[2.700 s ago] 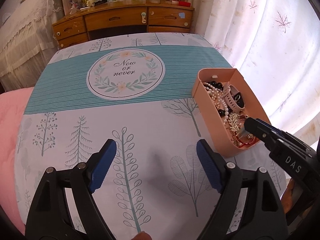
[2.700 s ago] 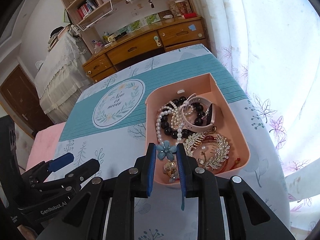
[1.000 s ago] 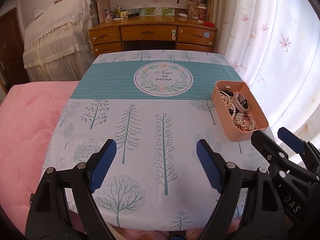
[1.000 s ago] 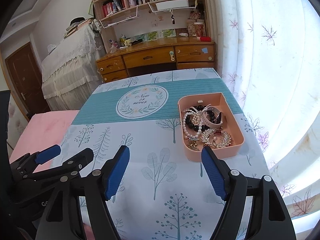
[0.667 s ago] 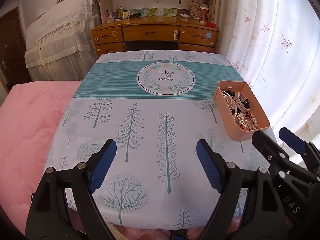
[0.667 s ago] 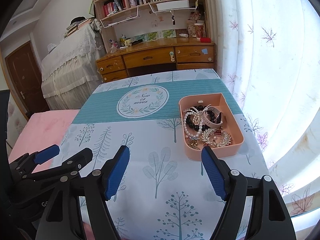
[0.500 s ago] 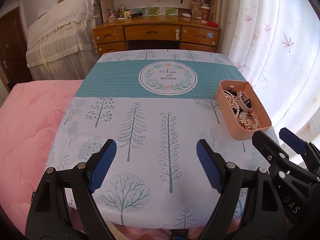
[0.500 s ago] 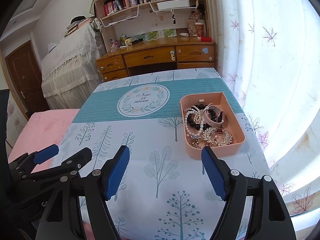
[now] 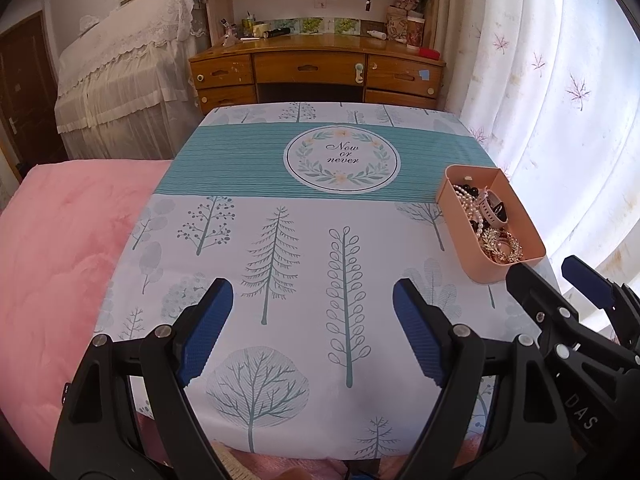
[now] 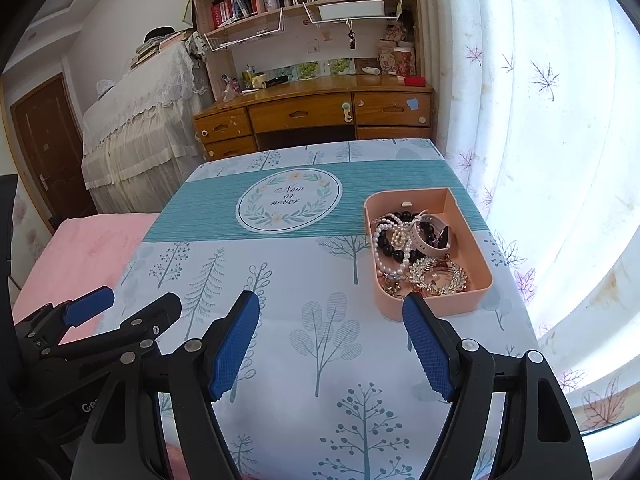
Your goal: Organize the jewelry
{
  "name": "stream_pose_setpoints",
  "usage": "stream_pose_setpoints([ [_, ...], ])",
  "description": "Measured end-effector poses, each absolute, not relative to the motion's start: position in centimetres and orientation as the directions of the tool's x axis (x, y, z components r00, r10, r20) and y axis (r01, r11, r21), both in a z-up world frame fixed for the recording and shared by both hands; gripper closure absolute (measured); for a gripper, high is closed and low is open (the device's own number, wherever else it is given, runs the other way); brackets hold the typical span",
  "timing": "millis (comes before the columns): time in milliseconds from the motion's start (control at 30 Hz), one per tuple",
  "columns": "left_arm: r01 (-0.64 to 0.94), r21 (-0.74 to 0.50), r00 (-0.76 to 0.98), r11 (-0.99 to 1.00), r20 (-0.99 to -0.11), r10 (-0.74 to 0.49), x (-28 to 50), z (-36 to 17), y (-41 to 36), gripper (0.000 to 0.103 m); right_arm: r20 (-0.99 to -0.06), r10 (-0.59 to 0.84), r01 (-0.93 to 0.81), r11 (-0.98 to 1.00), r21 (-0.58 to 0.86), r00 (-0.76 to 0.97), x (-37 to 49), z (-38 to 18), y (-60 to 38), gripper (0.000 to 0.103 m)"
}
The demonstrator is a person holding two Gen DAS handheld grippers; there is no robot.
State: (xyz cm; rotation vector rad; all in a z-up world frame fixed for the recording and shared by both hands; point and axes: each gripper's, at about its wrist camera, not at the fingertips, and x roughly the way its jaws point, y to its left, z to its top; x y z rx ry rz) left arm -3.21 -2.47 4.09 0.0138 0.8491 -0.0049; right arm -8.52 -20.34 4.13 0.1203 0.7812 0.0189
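A pink tray [image 10: 440,306] stands on the tree-print tablecloth [image 10: 320,280] near its right edge, also seen in the left wrist view as the tray [image 9: 456,208]. It holds a pearl necklace [image 10: 386,240], black beads [image 10: 390,252], a pale-strapped watch [image 10: 430,236] and a gold leaf brooch [image 10: 440,276]. My right gripper [image 10: 331,304] hangs open and empty over the cloth, short of the tray's near left corner. My left gripper [image 9: 310,300] is open and empty over the cloth's near middle. Each shows in the other's view: right gripper [image 9: 544,270], left gripper [image 10: 138,298].
A pink blanket [image 9: 60,260] lies left of the table. Beyond the far edge stand a wooden desk [image 9: 316,68] and lace-covered furniture [image 9: 120,80]. A leaf-print curtain [image 9: 560,100] hangs close along the right side, just past the tray.
Earlier my right gripper was shut on a blue flower ornament over the tray's near end; now it is open and empty. Both grippers have pulled back toward the near edge, then held still.
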Motion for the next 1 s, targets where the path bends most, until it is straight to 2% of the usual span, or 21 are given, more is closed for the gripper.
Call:
stream_pose_setpoints([
  [1000, -0.001, -0.017, 0.681, 1.0, -0.732, -0.012, -4.4, 5.3, -1.4, 0.022, -0.675, 0.027, 0.013, 0.998, 0.054, 0.737, -9.5, 6.0, -19.3, 0.028],
])
